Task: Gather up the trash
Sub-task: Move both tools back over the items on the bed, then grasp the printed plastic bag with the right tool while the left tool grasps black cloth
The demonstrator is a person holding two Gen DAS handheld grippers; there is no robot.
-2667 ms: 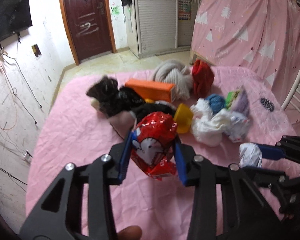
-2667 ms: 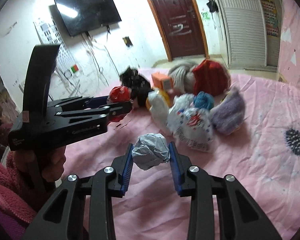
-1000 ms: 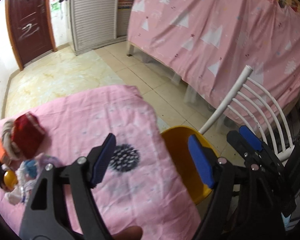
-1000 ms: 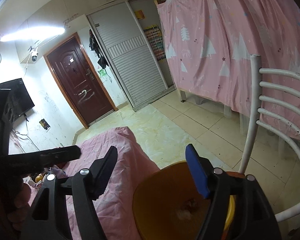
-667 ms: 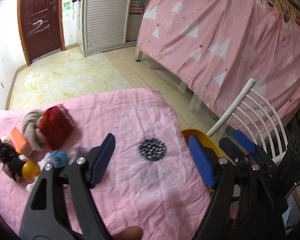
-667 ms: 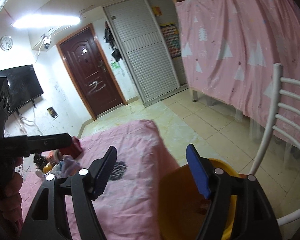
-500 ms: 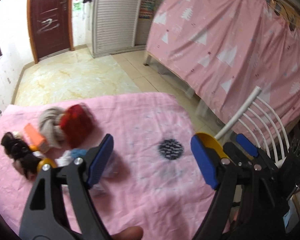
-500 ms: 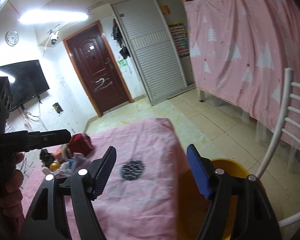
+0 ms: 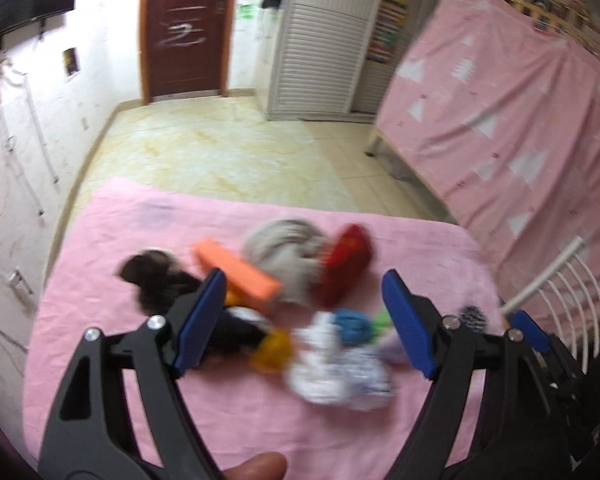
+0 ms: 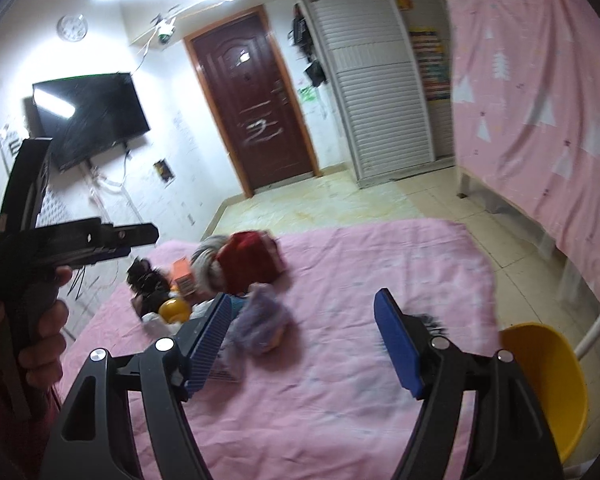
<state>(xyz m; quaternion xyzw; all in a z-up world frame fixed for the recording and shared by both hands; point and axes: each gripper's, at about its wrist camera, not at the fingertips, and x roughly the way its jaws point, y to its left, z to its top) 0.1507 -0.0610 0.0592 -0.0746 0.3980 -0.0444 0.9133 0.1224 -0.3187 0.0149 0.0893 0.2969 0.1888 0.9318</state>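
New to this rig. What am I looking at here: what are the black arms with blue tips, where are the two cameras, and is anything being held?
There is no robot. A person holds a hand tool in each hand, and each tool ends in a two-finger claw with blue pads. A wide-angle camera sits on each tool and looks forward along its fingers.

One picture is from the left claw, the other from the right claw. In the right view you also see the left tool from the side, gripped by a hand.

Both claws are open and empty; the left one has just been opening.

Below them is a table with a pink cloth. On it lies a blurred pile: an orange box, grey yarn, a red bundle, white crumpled bags. A yellow bin stands past the table's edge.
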